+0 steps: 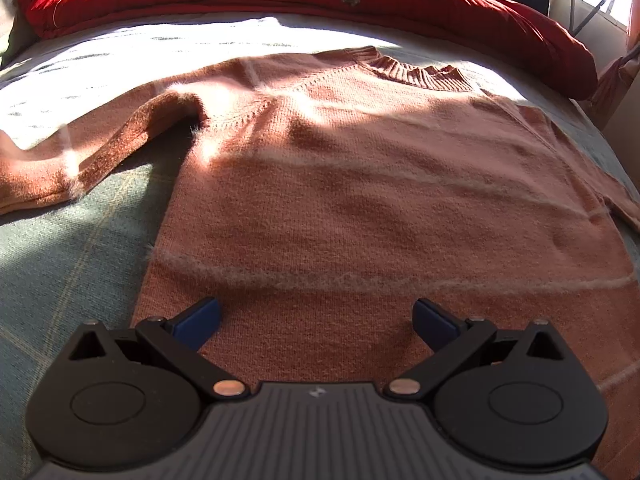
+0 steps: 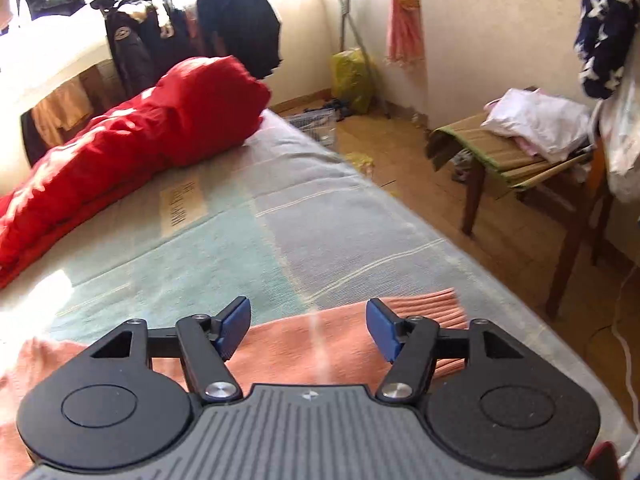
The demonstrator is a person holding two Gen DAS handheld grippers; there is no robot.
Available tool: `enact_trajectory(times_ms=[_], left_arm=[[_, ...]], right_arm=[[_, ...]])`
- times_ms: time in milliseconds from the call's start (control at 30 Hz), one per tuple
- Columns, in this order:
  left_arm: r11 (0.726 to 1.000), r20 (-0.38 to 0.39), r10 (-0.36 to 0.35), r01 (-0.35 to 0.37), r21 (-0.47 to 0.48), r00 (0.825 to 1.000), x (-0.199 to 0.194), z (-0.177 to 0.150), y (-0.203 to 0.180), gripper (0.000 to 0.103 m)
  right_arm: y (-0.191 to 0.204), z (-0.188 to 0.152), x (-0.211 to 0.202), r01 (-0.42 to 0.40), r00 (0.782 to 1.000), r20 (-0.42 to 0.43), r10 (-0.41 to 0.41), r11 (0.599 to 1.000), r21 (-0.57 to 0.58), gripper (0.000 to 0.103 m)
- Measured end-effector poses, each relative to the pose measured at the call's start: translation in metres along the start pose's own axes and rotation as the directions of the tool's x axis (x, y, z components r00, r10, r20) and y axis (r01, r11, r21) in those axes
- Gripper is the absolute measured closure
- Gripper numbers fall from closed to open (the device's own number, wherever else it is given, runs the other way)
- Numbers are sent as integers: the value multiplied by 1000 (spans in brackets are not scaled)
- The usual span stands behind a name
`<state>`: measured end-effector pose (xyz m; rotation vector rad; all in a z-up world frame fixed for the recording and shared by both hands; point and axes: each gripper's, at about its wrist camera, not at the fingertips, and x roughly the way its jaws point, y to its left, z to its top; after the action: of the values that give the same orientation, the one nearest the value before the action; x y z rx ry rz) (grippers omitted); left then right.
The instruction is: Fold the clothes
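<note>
left gripper (image 1: 316, 320) hangs spread over the sweater (image 1: 360, 200), flat on the bed (image 1: 60, 280). right gripper (image 2: 308, 328), spread, holds nothing above its ribbed cuff (image 2: 436, 308). advise pinching the cuff squarely and folding the sleeve inward.

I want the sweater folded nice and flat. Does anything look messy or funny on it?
Mostly flat, but the left sleeve is not: it bunches and folds over itself beside the sweater body, on the bed. The collar edge ripples a little. No damage shows.
</note>
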<state>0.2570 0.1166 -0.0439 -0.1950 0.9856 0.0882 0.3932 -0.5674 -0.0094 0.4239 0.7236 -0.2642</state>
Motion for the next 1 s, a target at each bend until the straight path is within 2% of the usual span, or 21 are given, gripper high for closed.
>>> enact_trajectory(times_ms=[67,167,200,233,300,333,367,433,500,600,667,767,933,1000], left_arm=[[1000,0,2,-2,2,1000,0,0,0,1],[1000,4,-3,2,2,1000,0,-1,1,1],[1000,6,-5,5,-1,1000,0,-1,2,1],[1000,7,-7,7,-6,1000,0,-1,3,1],[1000,10,-10,10,-15,1000,1,1,5,1],[1000,10,-11,11,-17,1000,1,1,6,1],[1000,10,-9,9,-17,1000,2,2,6,1],[1000,10,-4,4,-13,1000,3,3,5,1],[1000,11,0,0,-11,1000,3,3,3,1],[1000,16,-1,2,-11,1000,2,2,4,1],[1000,23,-7,8,-21,1000,1,1,6,1],[999,33,-15,16,-33,999,-1,-1,8,1],[998,43,-33,35,-47,999,-4,-3,12,1],[998,46,-44,47,-51,998,-4,-4,15,1]], right_arm=[[-2,-8,16,-47,997,-59,48,999,17,28],[-4,-19,39,-116,982,-146,122,992,48,28],[-11,-21,40,-128,981,-141,137,989,68,29],[-22,-21,35,-114,986,-107,125,988,105,29],[-42,-18,25,17,998,-64,-7,987,157,29],[-49,-17,22,83,996,-58,-74,981,177,29],[-52,-16,19,110,993,-57,-101,975,194,29],[-40,-14,13,90,995,-56,-81,978,186,25],[-8,-10,10,54,998,-46,-50,994,96,18],[61,-4,11,-69,996,-62,66,997,-38,6],[114,-5,20,-142,985,-114,129,982,-122,0],[194,-11,39,-248,955,-217,201,944,-218,0],[279,-36,72,-361,893,-347,288,917,-168,0],[303,-46,77,-360,894,-343,287,917,-173,0]])
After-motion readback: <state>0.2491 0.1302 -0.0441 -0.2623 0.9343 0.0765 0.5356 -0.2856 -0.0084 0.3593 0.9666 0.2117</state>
